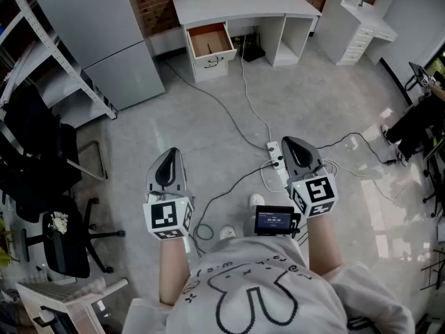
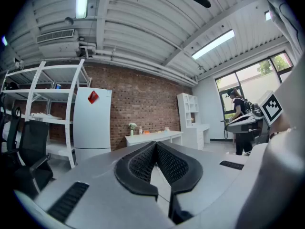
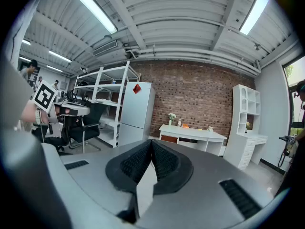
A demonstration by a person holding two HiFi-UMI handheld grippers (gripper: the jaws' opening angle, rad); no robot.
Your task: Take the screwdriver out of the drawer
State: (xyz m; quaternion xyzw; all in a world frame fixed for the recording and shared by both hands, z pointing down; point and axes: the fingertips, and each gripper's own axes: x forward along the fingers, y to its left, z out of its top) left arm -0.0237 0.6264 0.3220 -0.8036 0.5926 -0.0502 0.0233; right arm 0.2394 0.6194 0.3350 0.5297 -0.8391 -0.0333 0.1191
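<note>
Drawer [image 1: 208,42] interior in head view only, closed jaws in gripper views

left gripper [image 1: 171,153] and right gripper [image 1: 288,142]: smooth matt grey plastic shells. pads [image 2: 142,163] black, finely ribbed, rubbery look. floor [image 1: 222,134] smooth grey concrete, slight sheen. back wall [image 3: 200,97] rough red brick. bench [image 1: 243,5] matt white; drawer [image 1: 208,42] inside looks bare brown wood. shirt [image 1: 264,291] white cloth.

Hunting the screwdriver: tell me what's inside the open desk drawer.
The drawer shows only its brown bottom; no screwdriver can be made out from here. Its front wall may cover the nearest strip.
</note>
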